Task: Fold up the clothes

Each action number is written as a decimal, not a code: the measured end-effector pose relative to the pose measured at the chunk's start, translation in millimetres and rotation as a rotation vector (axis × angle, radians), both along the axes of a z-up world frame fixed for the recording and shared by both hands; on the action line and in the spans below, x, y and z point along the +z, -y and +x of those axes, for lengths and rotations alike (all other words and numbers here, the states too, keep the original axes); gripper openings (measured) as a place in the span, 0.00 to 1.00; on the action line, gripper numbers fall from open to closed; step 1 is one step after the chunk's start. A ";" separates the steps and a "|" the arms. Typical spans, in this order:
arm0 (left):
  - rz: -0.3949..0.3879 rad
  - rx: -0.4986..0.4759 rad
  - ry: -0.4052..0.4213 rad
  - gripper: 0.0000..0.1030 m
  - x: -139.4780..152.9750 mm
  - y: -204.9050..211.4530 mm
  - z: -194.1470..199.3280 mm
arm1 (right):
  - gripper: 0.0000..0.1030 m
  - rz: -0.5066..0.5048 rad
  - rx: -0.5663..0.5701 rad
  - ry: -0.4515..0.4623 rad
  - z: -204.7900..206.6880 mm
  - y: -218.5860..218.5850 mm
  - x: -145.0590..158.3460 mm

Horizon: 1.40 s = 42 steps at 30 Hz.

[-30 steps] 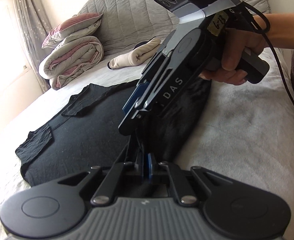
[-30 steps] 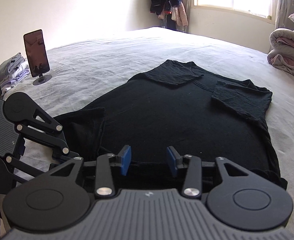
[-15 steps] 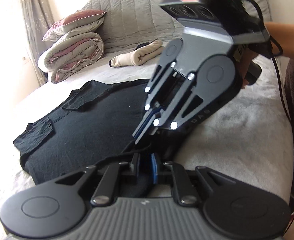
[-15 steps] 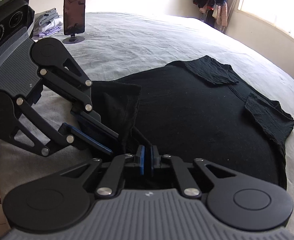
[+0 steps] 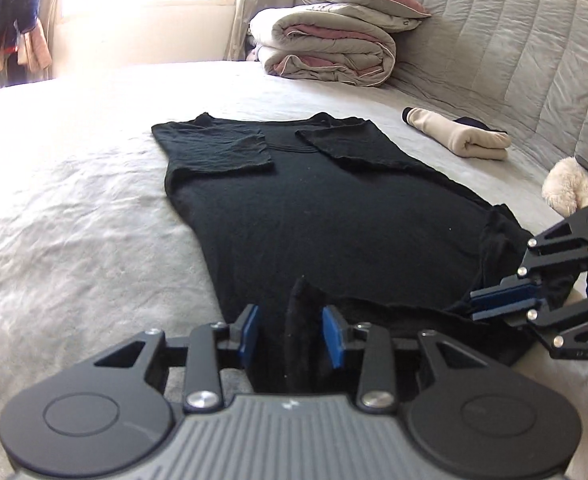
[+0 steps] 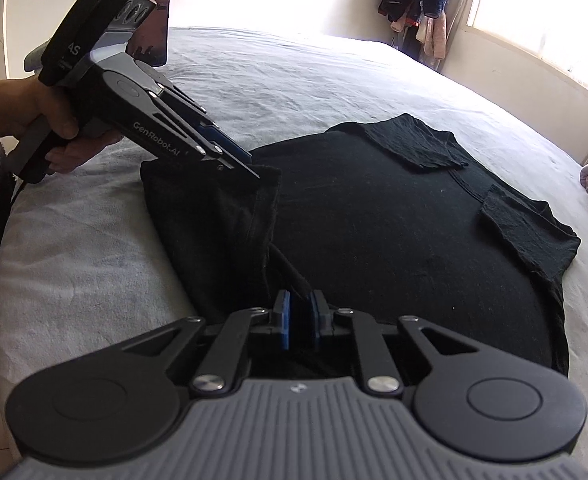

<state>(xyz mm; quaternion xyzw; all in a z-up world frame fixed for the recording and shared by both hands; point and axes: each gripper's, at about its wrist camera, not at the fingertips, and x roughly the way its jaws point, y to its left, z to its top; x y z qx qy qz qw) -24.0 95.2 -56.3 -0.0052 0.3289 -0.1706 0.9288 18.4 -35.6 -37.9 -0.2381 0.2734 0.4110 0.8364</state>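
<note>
On the grey bed cover (image 5: pixel 74 208), left to right, as the two wrist views show:

Hanging clothes (image 5: pixel 8 20): dark and pink garments by the bright window, far left in the left wrist view.

Black T-shirt (image 5: pixel 314 208): lies flat along the bed, both sleeves folded in over the chest, collar end far from the cameras; the near hem is bunched and lifted at two points.

Left gripper (image 5: pixel 290 334): blue pads stand apart on either side of a raised ridge of hem cloth; the fingers are parted, with the fabric between them but not pinched. In the right wrist view a hand (image 6: pixel 60 120) holds this tool tilted down, its tip on the upturned hem corner.

Folded duvet and pillow (image 5: pixel 330 44): stacked against the quilted headboard (image 5: pixel 514 60).

Rolled beige garment (image 5: pixel 460 140): lies beside the shirt, apart from it.

Right gripper (image 6: pixel 299 320): pads nearly together, clamped on a fold of the hem; it enters the left wrist view from the far right, at the shirt's other near corner.

Fluffy cream object (image 5: pixel 570 190): far right edge, identity unclear.
</note>
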 end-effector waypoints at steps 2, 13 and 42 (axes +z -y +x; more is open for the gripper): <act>-0.029 0.004 -0.014 0.13 -1.6 -3.1 1.8 | 0.16 -0.006 0.002 0.008 -0.9 -0.7 -0.3; -0.110 -0.131 0.166 0.02 12.3 -16.9 -49.2 | 0.23 -0.013 -0.002 0.038 -5.4 2.6 -2.1; -0.002 -0.085 0.336 0.02 7.8 -22.4 -73.6 | 0.01 0.011 -0.044 0.292 -23.2 1.3 1.4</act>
